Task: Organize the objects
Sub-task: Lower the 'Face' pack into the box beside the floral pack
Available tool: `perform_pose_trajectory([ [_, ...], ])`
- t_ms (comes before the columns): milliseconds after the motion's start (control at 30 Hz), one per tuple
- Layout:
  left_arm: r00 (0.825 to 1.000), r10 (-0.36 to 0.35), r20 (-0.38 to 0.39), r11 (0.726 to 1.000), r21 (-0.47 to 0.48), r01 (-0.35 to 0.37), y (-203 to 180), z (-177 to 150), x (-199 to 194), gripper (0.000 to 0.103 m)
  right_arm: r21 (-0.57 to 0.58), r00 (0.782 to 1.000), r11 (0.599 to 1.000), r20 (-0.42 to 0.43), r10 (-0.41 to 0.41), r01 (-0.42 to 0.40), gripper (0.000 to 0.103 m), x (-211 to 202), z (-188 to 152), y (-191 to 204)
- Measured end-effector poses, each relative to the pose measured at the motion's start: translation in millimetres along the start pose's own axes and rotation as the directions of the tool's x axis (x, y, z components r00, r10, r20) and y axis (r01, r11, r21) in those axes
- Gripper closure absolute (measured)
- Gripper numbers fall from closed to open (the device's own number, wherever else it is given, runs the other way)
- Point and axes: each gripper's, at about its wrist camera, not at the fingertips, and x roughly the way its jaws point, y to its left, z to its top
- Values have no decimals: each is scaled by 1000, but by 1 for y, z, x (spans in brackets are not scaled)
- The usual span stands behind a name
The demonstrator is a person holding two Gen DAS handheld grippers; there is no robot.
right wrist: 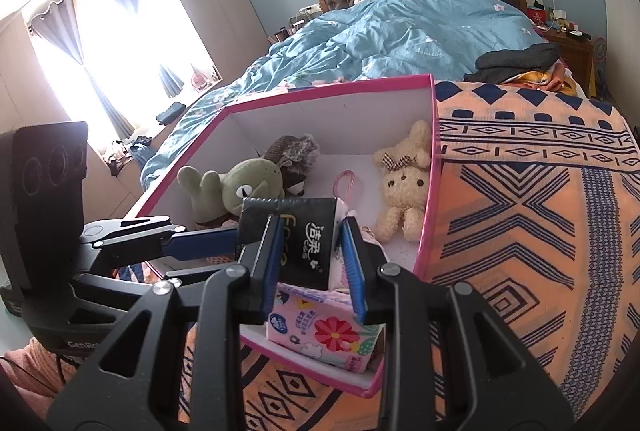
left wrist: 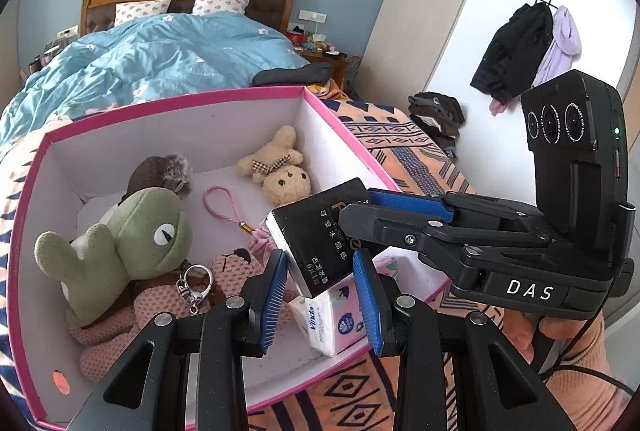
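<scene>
The right gripper (right wrist: pixel 312 263) clamped the black tissue pack (left wrist: pixel 320 235) over the pink-rimmed box's (left wrist: pixel 168 103) near right corner, above a floral tissue pack (right wrist: pixel 324 335). The left gripper (left wrist: pixel 320 295) hung just beside it, jaws parted around the pack's lower end, not pressing. Plush toys crowded the far side.

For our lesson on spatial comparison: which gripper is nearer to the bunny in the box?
Right. The right gripper is over the near end of the box, with the bunny just ahead to its right. The left gripper is farther left, nearer the frog.
</scene>
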Motion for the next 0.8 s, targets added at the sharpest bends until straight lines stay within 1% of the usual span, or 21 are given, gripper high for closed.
perform_pose_trajectory([
  [800, 1000, 3, -25, 1000, -16, -4, 7, -2, 12, 69, -8, 1000, 1000, -24, -18, 18, 70, 11, -1, -4],
])
